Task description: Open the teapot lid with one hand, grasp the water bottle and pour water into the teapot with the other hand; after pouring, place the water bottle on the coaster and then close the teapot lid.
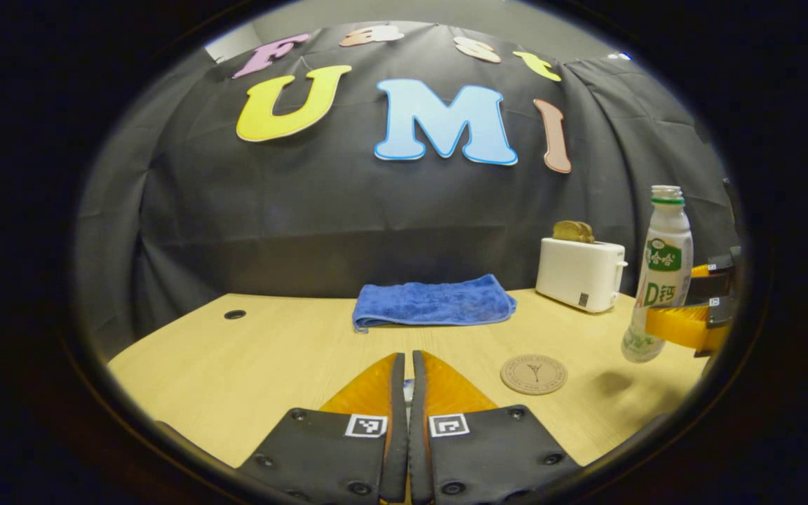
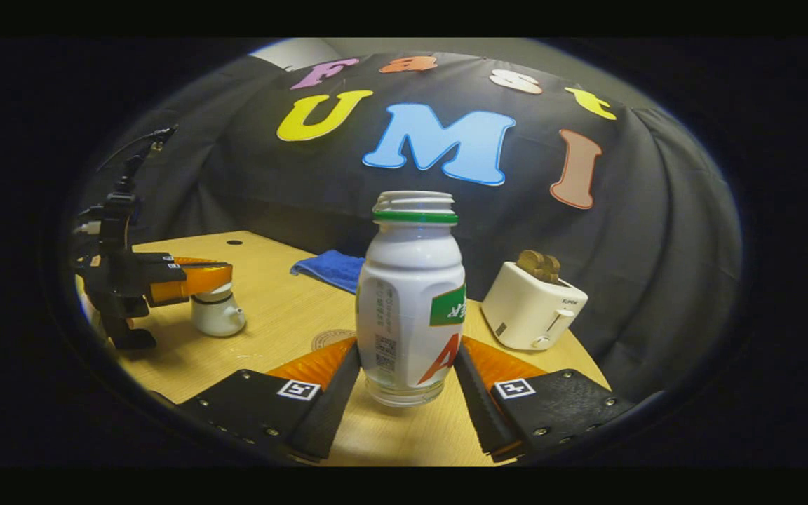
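Nearest the lens in the right gripper view, the right gripper (image 2: 407, 365) has its two fingers pressed against either side of the water bottle (image 2: 411, 301), low on its body. The bottle is uncapped, upright, and appears lifted just clear of the table (image 2: 271, 330); in the left gripper view its shadow falls on the wood beside the coaster (image 1: 534, 374).

In the left gripper view, the left gripper (image 1: 407, 382) has its fingers drawn together with only a thin slit between them. Something pale shows in that slit, likely the lid knob, but it is too hidden to be sure. From the right gripper view, that gripper sits directly over the top of the teapot (image 2: 218, 314), which stands on the table well to the left of the bottle. Whether the lid is already raised I cannot tell.

The step in hand looks like carrying the bottle over for the pour. To do it well, keep the bottle upright during the traverse since it has no cap, make sure the lid is lifted well aside so the opening is clear, bring the bottle mouth close above the opening, and tilt slowly. A low grip means the bottle may swing, so rotate gently.

Farther back lie the blue towel (image 1: 433, 301) and the white toaster (image 1: 579, 272).
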The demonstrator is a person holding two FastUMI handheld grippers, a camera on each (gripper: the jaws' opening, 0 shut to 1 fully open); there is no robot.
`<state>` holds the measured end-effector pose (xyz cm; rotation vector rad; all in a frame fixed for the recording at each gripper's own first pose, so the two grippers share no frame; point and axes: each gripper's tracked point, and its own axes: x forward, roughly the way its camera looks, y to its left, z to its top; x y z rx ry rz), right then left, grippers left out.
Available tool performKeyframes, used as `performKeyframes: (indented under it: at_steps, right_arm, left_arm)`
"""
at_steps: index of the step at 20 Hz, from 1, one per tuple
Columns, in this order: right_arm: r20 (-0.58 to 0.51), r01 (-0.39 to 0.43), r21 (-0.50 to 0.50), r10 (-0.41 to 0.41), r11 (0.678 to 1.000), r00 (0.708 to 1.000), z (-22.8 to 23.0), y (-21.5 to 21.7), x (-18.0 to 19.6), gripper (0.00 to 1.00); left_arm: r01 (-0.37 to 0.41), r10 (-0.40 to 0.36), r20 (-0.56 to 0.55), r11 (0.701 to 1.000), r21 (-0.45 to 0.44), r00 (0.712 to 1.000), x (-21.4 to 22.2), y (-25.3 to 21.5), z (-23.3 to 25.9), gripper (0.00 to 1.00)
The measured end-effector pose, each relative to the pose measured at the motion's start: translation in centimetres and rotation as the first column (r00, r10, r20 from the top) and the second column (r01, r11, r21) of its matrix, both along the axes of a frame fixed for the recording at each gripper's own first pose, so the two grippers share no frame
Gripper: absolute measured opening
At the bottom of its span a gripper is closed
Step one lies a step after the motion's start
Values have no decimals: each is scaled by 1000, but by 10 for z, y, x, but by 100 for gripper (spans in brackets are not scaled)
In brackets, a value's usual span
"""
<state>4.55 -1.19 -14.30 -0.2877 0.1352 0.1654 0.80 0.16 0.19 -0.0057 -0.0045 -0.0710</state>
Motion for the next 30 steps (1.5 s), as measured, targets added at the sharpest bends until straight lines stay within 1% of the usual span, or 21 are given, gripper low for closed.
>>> performKeyframes:
  at_steps: [1,5,6,7,8,9,12,13,15,16,17,18,21,22,23,27,28,30]
  right_arm:
    - [0,3,2,-3,1000,1000,1,-1,-1,76]
    - [-6,11,18,-11,1000,1000,1,-7,-1,76]
    - [-7,14,19,-14,1000,1000,1,-8,-1,75]
    - [-8,17,20,-17,1000,1000,1,-9,-1,76]
    - [-11,18,22,-18,1000,1000,0,-10,-1,76]
    - [-14,16,27,-15,1000,1000,-1,-10,-2,76]
    - [-23,13,33,-12,999,1000,-3,-11,-3,75]
    - [-25,12,35,-11,999,1000,-3,-11,-4,75]
    - [-28,9,37,-8,999,1000,-3,-11,-5,76]
    - [-28,9,39,-7,999,1000,-3,-11,-4,76]
    - [-27,10,39,-9,999,1000,-2,-11,-5,76]
    - [-27,11,37,-10,999,1000,-2,-12,-4,76]
    - [-28,15,39,-14,999,1000,-2,-13,-5,76]
    - [-31,18,42,-16,999,999,-3,-13,-6,76]
    - [-32,19,47,-17,999,999,-3,-13,-6,76]
    - [-50,7,81,-3,997,999,-3,-5,-3,76]
    - [-52,3,87,1,996,999,-2,-3,0,76]
    - [-51,-3,86,7,996,999,2,3,8,76]
  left_arm:
    - [-3,3,-2,1000,1,1000,1,0,-1,8]
    - [-8,8,1,1000,-2,1000,1,1,-4,8]
    - [-8,8,2,1000,-4,1000,1,2,-4,12]
    - [-9,10,6,1000,-7,1000,1,2,-4,12]
    - [-10,10,5,1000,-8,1000,1,1,-6,8]
    - [-10,10,-4,1000,-10,1000,1,1,-8,12]
    - [-12,12,2,1000,-2,1000,1,1,-9,12]
    - [-13,13,6,1000,0,1000,1,0,-9,8]
    - [-16,16,11,1000,8,1000,1,1,-8,8]
    - [-14,14,13,1000,10,1000,2,0,-10,14]
    - [0,0,0,1000,9,1000,4,-3,-14,17]
    - [-2,3,-9,1000,13,1000,5,-3,-17,26]
    - [17,-17,-5,1000,8,1000,3,-10,-14,36]
    - [27,-27,-9,1000,8,1000,3,-13,-15,48]
    - [34,-34,-5,999,6,999,2,-14,-13,55]
    - [59,-60,44,998,5,997,-8,-19,4,53]
    - [61,-61,49,998,5,997,-10,-19,5,60]
    - [57,-57,52,998,11,997,-13,-16,7,60]
